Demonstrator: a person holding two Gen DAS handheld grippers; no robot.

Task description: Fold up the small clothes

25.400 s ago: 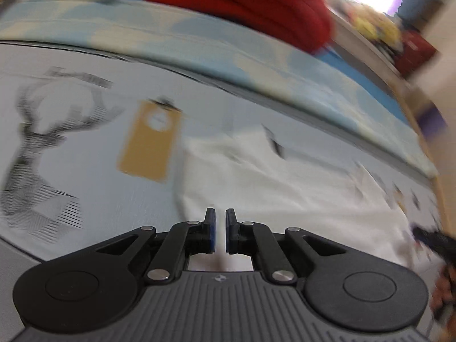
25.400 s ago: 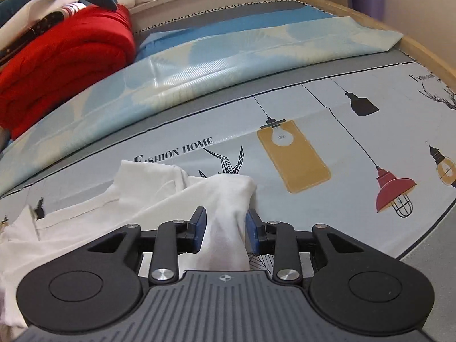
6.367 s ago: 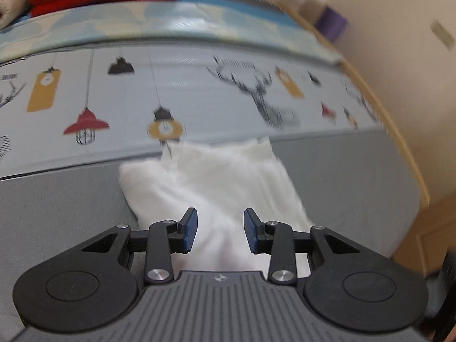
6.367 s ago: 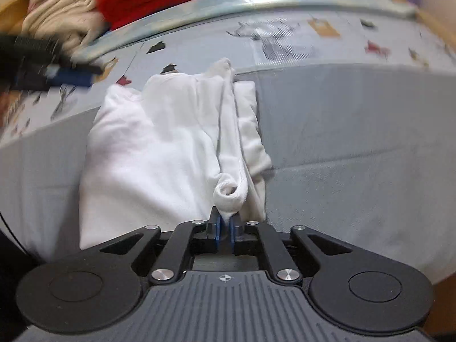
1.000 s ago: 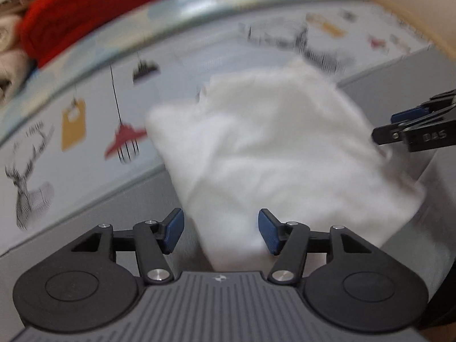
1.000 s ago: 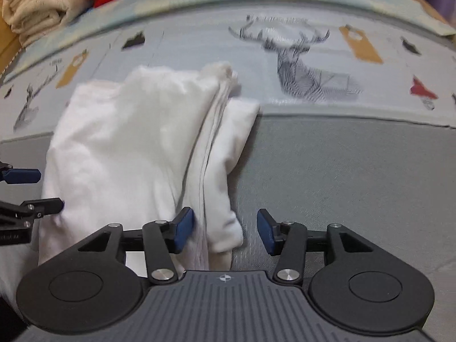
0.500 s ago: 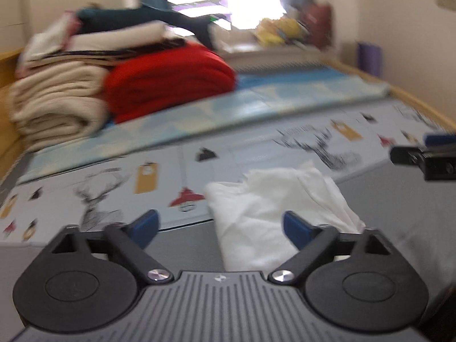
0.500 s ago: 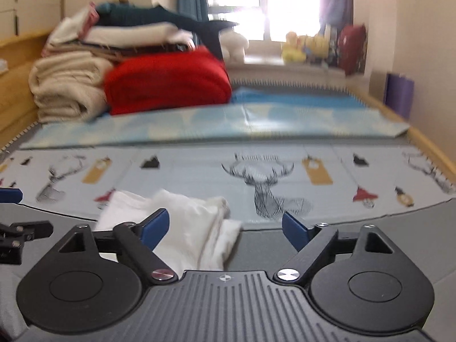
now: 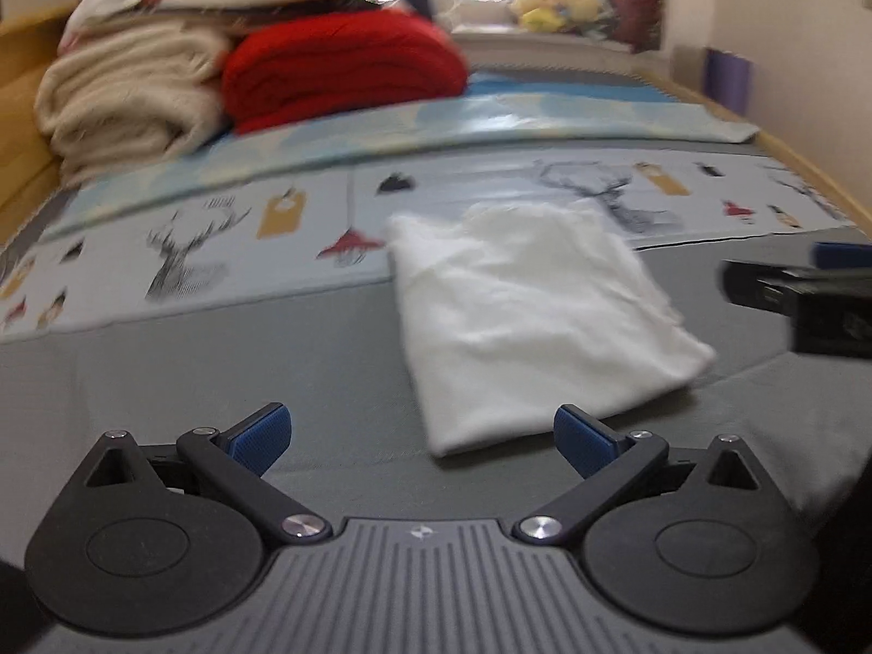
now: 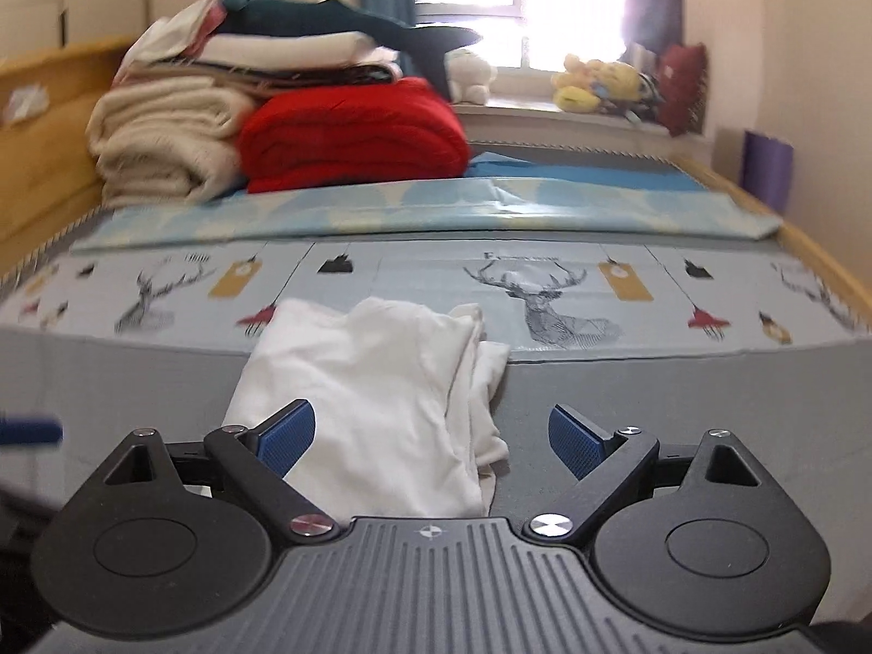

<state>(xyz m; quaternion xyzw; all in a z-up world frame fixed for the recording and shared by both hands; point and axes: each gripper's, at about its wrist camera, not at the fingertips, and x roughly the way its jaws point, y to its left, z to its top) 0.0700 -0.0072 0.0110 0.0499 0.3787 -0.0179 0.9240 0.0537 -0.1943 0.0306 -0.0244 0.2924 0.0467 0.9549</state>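
Here the folded white cotton garment [image 9: 534, 316] lies on the grey bed cover [image 9: 218, 359], its far edge on the deer-printed sheet [image 10: 545, 294]. The left gripper [image 9: 422, 433] stands wide open and empty, the garment at its one o'clock. The right gripper's [image 10: 430, 433] fingers are opening, gripping nothing, the garment at twelve o'clock.

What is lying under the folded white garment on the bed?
The folded white garment rests on the bedspread: its near part on the plain grey band, its far edge on the pale printed strip with deer and lamps. Whatever print it covers is hidden.
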